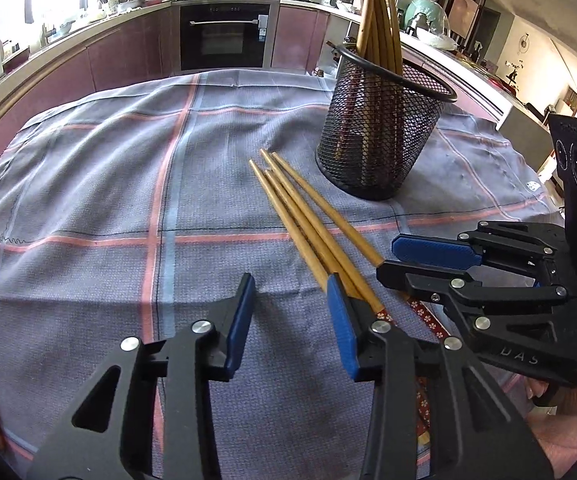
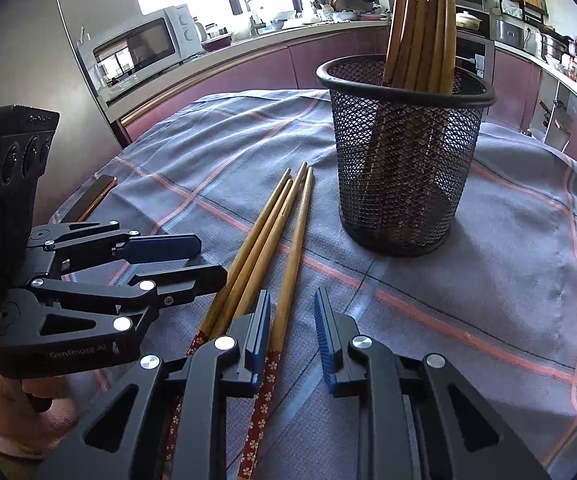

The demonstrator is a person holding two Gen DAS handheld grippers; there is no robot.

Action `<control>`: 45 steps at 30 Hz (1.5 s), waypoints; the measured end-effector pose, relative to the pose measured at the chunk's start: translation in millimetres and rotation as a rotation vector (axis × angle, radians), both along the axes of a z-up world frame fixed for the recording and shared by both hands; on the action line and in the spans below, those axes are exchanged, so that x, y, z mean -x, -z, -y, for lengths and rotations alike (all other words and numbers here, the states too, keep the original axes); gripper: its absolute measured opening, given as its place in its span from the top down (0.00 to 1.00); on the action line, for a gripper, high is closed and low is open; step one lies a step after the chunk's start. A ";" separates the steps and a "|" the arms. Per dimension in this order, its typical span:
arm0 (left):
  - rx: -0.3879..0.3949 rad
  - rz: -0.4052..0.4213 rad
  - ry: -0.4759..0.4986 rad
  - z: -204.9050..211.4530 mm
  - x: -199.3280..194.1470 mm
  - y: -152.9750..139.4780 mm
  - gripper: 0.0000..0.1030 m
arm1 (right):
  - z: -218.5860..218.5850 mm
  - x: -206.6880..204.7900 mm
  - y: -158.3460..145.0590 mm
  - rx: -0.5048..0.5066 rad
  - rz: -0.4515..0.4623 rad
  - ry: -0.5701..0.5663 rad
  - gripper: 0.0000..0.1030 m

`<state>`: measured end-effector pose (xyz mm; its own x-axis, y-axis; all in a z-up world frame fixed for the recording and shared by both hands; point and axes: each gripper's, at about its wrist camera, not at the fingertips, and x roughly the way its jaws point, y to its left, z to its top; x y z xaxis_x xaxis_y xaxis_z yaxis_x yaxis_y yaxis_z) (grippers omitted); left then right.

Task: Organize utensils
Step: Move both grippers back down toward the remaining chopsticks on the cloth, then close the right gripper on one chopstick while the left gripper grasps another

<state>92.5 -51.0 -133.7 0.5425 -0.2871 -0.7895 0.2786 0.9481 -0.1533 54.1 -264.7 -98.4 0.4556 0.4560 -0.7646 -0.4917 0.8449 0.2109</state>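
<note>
Chopsticks [image 1: 308, 216] lie loose on the cloth-covered bench [image 1: 128, 184], four of them in a rough fan, thin tips pointing away toward the mesh holder [image 1: 380, 128] that stands just beyond them with more chopsticks upright inside. Starting at the left, the left gripper [image 1: 292, 320] hovers low with its jaws apart and nothing between them; the bundle's decorated handle ends run under and just outside its right-hand finger. Next over, the right gripper [image 2: 292, 336] also has its jaws apart, and one chopstick [image 2: 288, 264] passes up through the gap between them while the other three lie just left of its left finger. Farthest right, ahead of those jaws, sits the holder. The sticks look light, stiff and smooth, so I'd expect them to roll or slip sideways under a loose pinch. The thicker patterned end seems the better place to take hold, one stick square across the pads.
</note>
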 end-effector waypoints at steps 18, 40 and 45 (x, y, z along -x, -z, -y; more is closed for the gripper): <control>0.053 -0.030 0.009 -2.7 -6.1 1.0 0.70 | -2.2 -1.5 -0.1 -0.001 0.002 -0.004 0.79; 0.026 -0.033 -0.006 3.4 -20.1 1.4 0.70 | -17.3 -13.2 0.2 0.050 0.028 -0.015 0.79; 0.008 -0.034 -0.003 5.5 -21.2 1.7 0.70 | -18.7 -14.6 0.3 0.057 0.030 -0.015 0.79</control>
